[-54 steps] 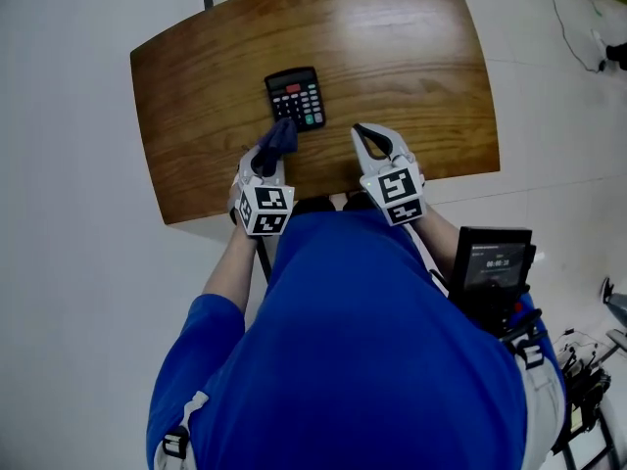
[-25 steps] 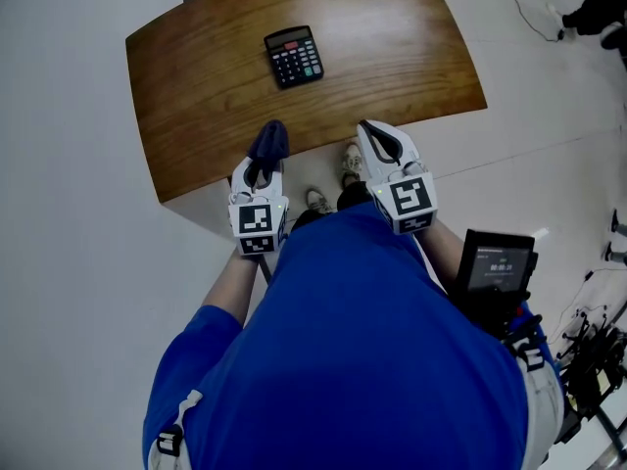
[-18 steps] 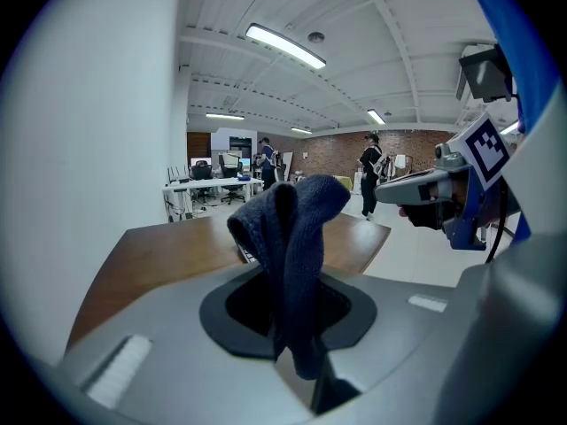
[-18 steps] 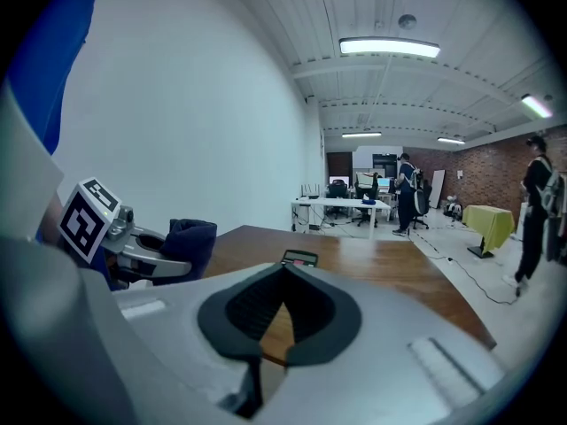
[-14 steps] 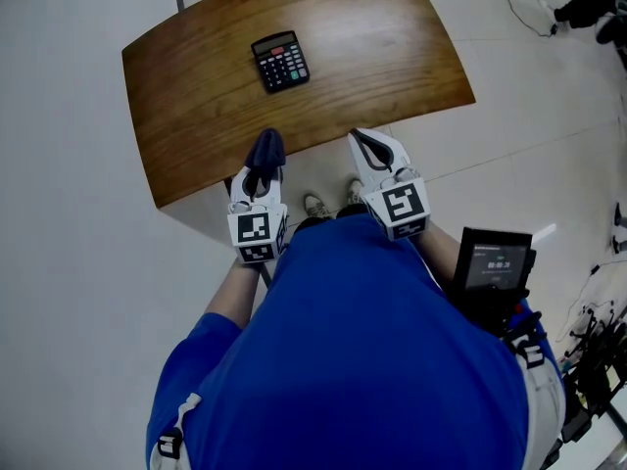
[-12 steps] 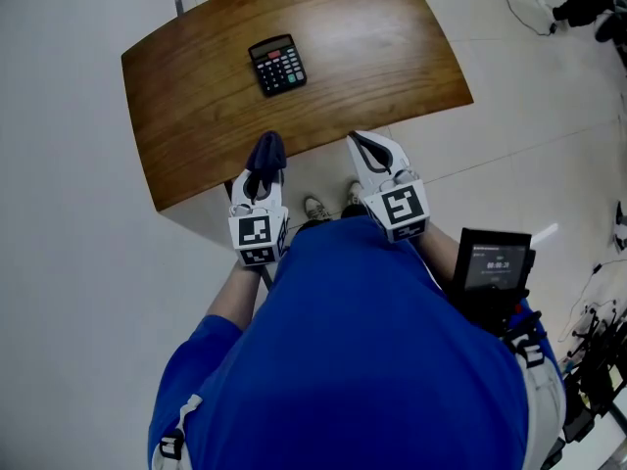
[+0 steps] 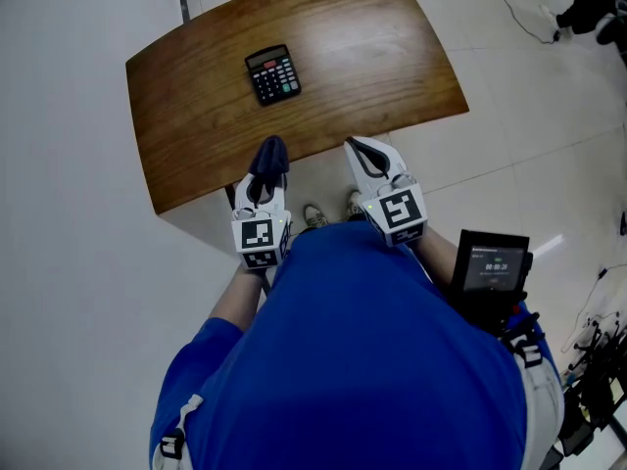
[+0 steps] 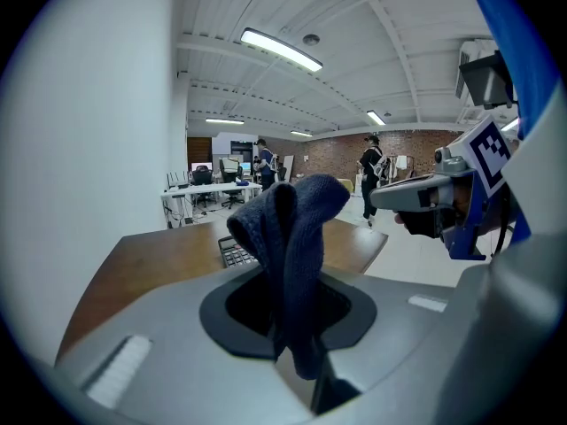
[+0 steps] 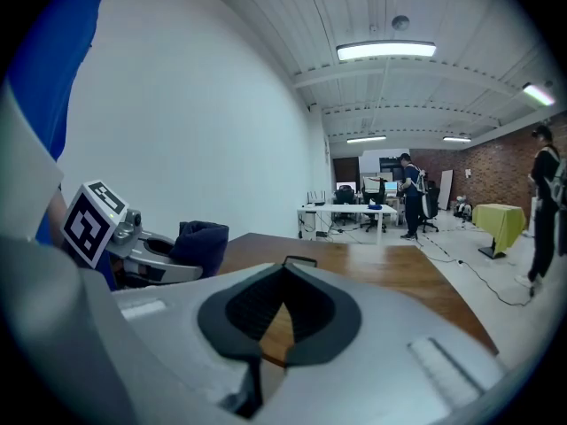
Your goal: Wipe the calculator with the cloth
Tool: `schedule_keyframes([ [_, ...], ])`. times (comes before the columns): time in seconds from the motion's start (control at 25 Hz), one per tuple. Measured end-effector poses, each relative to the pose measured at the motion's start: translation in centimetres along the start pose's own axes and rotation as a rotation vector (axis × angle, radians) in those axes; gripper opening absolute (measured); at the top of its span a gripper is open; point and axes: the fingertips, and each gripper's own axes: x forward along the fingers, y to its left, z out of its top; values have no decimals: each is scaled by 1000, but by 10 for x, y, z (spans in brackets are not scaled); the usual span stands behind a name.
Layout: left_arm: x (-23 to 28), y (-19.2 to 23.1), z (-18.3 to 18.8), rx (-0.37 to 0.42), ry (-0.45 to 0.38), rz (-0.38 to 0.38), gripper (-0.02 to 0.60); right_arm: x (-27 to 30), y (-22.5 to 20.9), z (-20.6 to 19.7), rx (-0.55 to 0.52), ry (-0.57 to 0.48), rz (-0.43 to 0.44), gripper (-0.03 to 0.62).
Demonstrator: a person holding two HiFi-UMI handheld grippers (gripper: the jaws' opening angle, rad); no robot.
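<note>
Desk of brown wood fills the upper head view. Both tools have drawn back to its near edge: the left tool is clamped on a dark blue cloth, the right tool closed and empty. The calculator lies mid-desk, well apart, so wiping looks finished or paused. No lettering is legible.

Blue shirt; white left claw and right claw.
</note>
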Motion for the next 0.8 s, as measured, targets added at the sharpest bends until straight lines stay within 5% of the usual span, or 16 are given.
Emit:
schedule_keyframes([
  [0.8,3,-11,-8,-1,1,-8,63,-1,1,-7,-4,-2,23,0],
])
